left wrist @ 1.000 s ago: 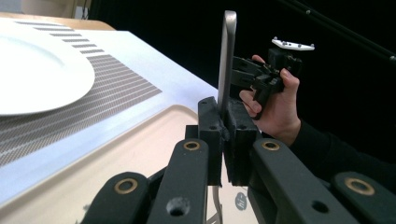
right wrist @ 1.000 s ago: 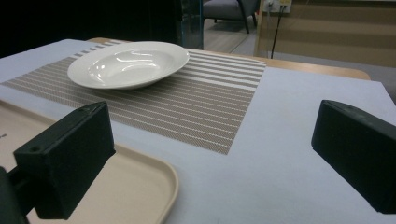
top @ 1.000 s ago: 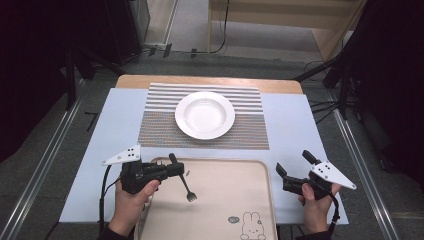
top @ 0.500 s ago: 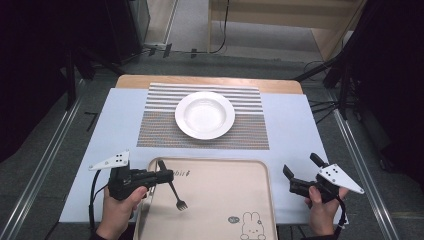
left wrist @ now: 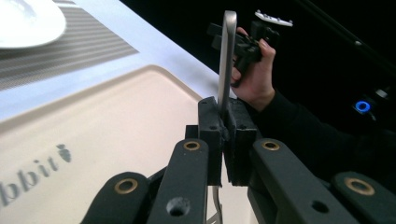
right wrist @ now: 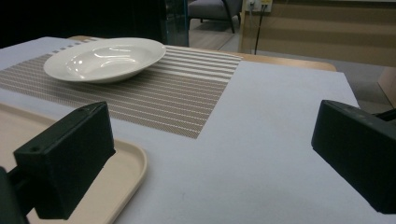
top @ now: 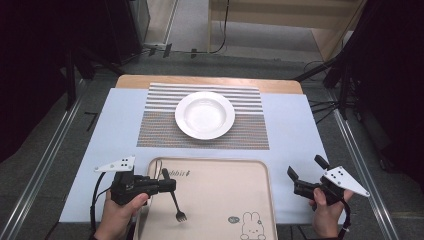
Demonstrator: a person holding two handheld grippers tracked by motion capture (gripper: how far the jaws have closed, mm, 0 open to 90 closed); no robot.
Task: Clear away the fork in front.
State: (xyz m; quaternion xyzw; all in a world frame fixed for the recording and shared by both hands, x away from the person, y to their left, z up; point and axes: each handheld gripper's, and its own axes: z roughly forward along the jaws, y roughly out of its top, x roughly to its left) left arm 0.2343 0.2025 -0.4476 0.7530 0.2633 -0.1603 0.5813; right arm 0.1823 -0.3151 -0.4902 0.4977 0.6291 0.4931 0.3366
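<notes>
The left tongs (top: 170,186) are closed on the handle of a fork (top: 174,199), which is clamped between the jaws and seen edge-on in the left gripper view (left wrist: 227,60), rising past the jaw tips. From the high view the fork is held over the near left part of the tray (top: 250,170), with its tines pointing toward the person, beyond and below the jaws; whether the tines touch the tray floor cannot be told. The right tongs (top: 296,181) are held wide open with nothing between them, off the right edge of the tray and above the bare blue worktop (top: 295,125); in the right gripper view the two black jaws stand well apart with the tray corner (right wrist: 126,163) just behind the left one.

The work is judged to be at an early to middle stage: the fork has been taken up, but it has not been set down anywhere, and no cutlery lies beside the plate (top: 205,115).

Ahead of both tongs, the plate rests empty on the striped mat (top: 250,135). Apart from the fork over it, nothing is carried in the tray; a rabbit print and lettering are seen on its floor.
</notes>
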